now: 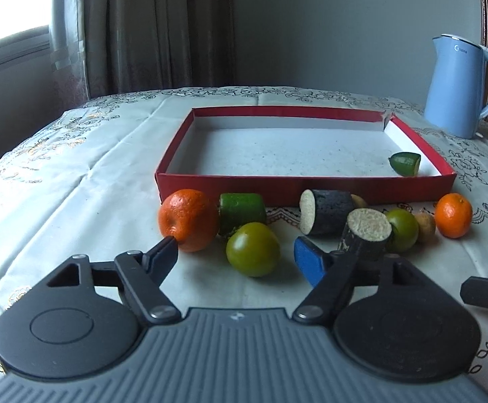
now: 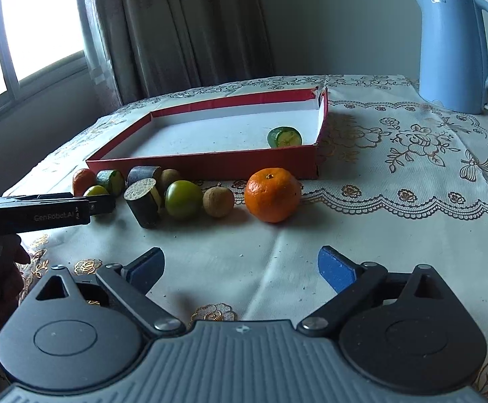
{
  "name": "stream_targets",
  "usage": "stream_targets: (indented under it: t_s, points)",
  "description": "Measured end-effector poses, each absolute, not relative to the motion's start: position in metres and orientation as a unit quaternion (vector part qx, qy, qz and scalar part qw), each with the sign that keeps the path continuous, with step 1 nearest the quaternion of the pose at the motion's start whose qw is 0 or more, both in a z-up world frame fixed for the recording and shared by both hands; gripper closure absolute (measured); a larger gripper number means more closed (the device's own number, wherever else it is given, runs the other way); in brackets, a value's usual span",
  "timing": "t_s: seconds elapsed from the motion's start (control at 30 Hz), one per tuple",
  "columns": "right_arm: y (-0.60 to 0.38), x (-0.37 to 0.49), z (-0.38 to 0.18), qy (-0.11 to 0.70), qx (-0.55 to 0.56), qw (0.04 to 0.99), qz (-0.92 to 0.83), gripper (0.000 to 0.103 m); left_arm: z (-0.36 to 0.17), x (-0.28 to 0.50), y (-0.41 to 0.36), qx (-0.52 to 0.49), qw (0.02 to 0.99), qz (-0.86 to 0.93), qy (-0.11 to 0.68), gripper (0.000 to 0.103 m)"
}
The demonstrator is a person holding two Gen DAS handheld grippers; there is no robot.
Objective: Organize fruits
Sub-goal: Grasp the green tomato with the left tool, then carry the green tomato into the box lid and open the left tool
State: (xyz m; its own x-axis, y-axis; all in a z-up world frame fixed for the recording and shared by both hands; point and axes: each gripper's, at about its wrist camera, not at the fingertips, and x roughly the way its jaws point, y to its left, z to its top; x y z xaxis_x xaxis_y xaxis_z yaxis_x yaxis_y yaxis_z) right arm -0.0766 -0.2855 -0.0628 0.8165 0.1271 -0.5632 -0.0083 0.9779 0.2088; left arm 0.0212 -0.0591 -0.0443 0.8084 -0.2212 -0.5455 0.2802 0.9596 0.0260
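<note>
Both grippers, left gripper [image 1: 237, 252] and right gripper [image 2: 240, 265], gape before the red tray's [image 1: 277, 186] near edge.

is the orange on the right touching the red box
Apart. In the right wrist view, tablecloth shows between the orange and the red box.

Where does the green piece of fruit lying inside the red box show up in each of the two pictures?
Left wrist view: the green piece lies in the near right corner of the red box, right of centre.
Right wrist view: the same green piece lies near the box's right wall, its cut face toward the camera, just above centre.
Shared landmark: the blue kettle stands behind the box to the right in both.
</note>
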Motion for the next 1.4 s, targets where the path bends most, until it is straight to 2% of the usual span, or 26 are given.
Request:
stream_targets:
  t_s: [0.17, 0.23, 0.3, 0.57, 0.83, 1.13, 1.4]
  points:
    - [-0.287, -0.077, -0.063, 0.299, 0.105, 0.948, 0.038, 0.004, -0.044, 0.020, -0.065, 0.069, 0.950, -0.129, 0.274, 0.041]
    - [-0.288, -0.077, -0.063, 0.299, 0.106, 0.948, 0.039, 0.004, -0.043, 0.020, -0.068, 0.066, 0.948, -0.138, 0.278, 0.056]
    - [-0.288, -0.077, -0.063, 0.298, 0.107, 0.948, 0.039, 0.003, -0.044, 0.022, -0.067, 0.052, 0.941, -0.156, 0.296, 0.067]
    - [-0.289, -0.076, -0.063, 0.298, 0.111, 0.947, 0.042, 0.002, -0.048, 0.026, -0.066, 0.043, 0.939, -0.157, 0.302, 0.067]
    - [-0.289, -0.076, -0.064, 0.299, 0.108, 0.947, 0.041, 0.002, -0.048, 0.024, -0.069, 0.051, 0.942, -0.144, 0.299, 0.071]
    - [-0.259, -0.066, -0.066, 0.333, 0.016, 0.943, -0.010, 0.000, -0.048, 0.022, -0.072, 0.054, 0.943, -0.138, 0.297, 0.071]
    - [-0.257, -0.066, -0.066, 0.335, 0.013, 0.942, -0.019, 0.000, -0.047, 0.021, -0.070, 0.050, 0.944, -0.136, 0.297, 0.072]
